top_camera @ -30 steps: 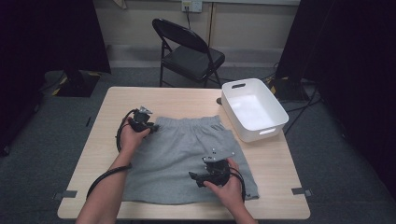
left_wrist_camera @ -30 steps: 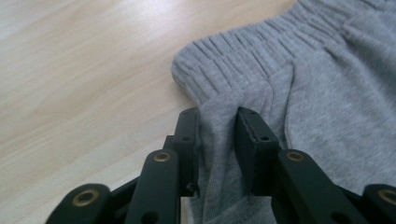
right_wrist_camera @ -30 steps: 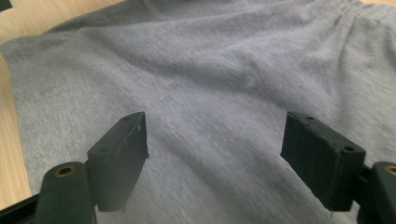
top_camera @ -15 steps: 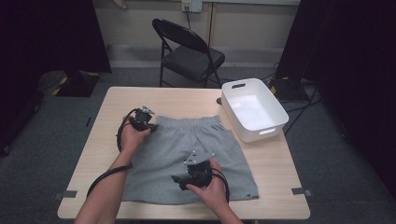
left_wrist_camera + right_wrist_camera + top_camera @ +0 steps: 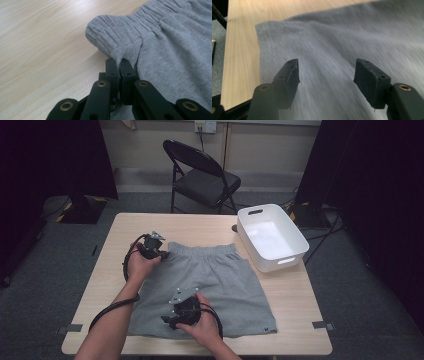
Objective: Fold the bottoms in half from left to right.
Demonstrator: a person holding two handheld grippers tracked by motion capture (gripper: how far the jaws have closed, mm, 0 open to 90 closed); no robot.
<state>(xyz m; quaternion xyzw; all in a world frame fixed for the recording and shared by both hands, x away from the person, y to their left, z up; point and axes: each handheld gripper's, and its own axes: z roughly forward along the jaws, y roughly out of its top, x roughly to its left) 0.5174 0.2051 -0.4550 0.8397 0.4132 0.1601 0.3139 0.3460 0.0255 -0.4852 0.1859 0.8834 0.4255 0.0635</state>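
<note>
Firmly, the left gripper (image 5: 119,65) pinches a fold of the grey shorts (image 5: 210,285) just below the waistband corner; the right gripper (image 5: 325,75) hovers jaws apart over their near-left hem; shorts lie flat mid-table (image 5: 125,227); white bin (image 5: 271,237) at the far-right corner.

We've got plain heather-grey shorts (image 5: 210,282) on a pale wood-grain table (image 5: 295,295), with a bright white bin (image 5: 272,237) next to them. Both grippers (image 5: 120,65) (image 5: 327,72) are black with little brass-coloured rivets, and the folding chair (image 5: 202,175) is black too.
</note>
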